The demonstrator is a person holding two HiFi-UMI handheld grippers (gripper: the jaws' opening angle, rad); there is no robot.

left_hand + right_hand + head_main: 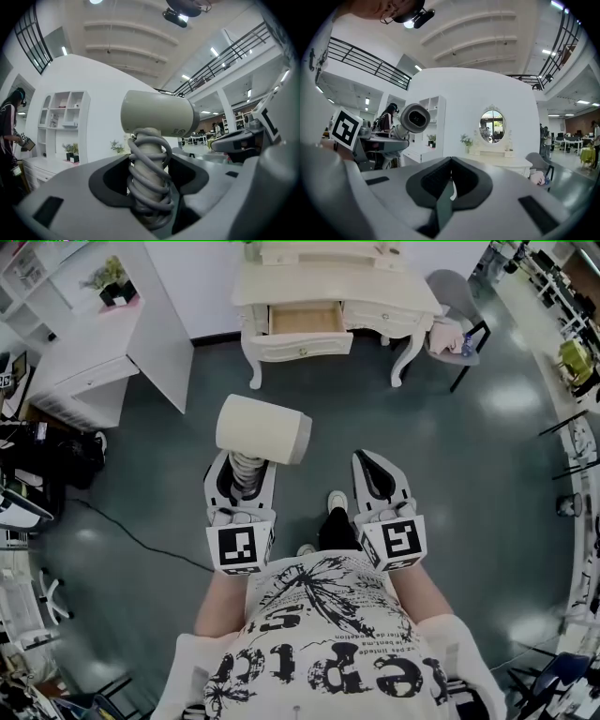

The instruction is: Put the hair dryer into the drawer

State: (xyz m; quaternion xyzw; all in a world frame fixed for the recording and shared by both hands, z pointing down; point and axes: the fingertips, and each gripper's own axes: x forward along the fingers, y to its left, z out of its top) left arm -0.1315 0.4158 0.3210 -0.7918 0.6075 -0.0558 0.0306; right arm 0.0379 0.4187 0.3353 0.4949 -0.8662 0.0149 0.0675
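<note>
**Left tool holds the hair dryer, drawer open ahead**

The left tool (244, 468) (150, 176) is clamped on the handle of the hair dryer (263, 429) (159, 114). Its jaws stand wide around the handle, which has a grey cord (149, 185) wound round it. The cream barrel sits above the jaws, lying crosswise. The right tool (369, 461) (450, 164) is just beside it, with its jaws pressed together and nothing between them. Both are held out over the dark floor (159, 474) in front of the person. Well ahead stands a white surface (394, 287) with curved legs. Its drawer (306, 320) is pulled out, showing a bare wooden inside. A grey chair (457, 294) stands at the right end of the surface, and an oval mirror (492, 125) stands on it.
</note>
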